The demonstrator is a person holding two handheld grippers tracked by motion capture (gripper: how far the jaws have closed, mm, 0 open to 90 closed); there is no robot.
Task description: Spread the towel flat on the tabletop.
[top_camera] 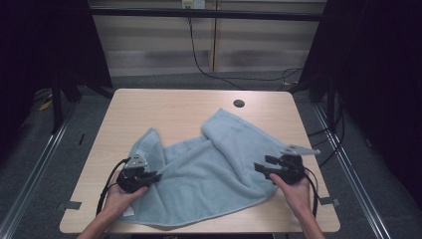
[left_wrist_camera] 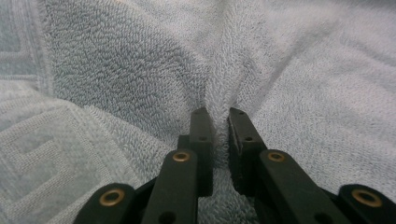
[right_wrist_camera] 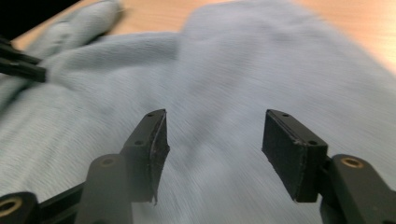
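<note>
In the high view, a light blue towel (top_camera: pixel 209 174) lies crumpled across the near half of the wooden counter (top_camera: pixel 164 107), with one corner folded up toward the far side and its near edge close to the counter's front edge. The left hand-held gripper (top_camera: pixel 153 177) rests on the towel's left part, held by the left hand (top_camera: pixel 119 196). The right hand-held gripper (top_camera: pixel 263 167) sits at the towel's right edge, held by the right hand (top_camera: pixel 293 191). In the left gripper view, the jaws stand narrow and pinch a raised ridge of towel (left_wrist_camera: pixel 140 70) between the pads; a woven border pattern runs along the left side. In the right gripper view, the jaws stand wide apart above the towel (right_wrist_camera: pixel 224 70), with nothing between the pads; the picture is blurred, and the left hand-held gripper (right_wrist_camera: pixel 37 70) appears at the upper left.
</note>
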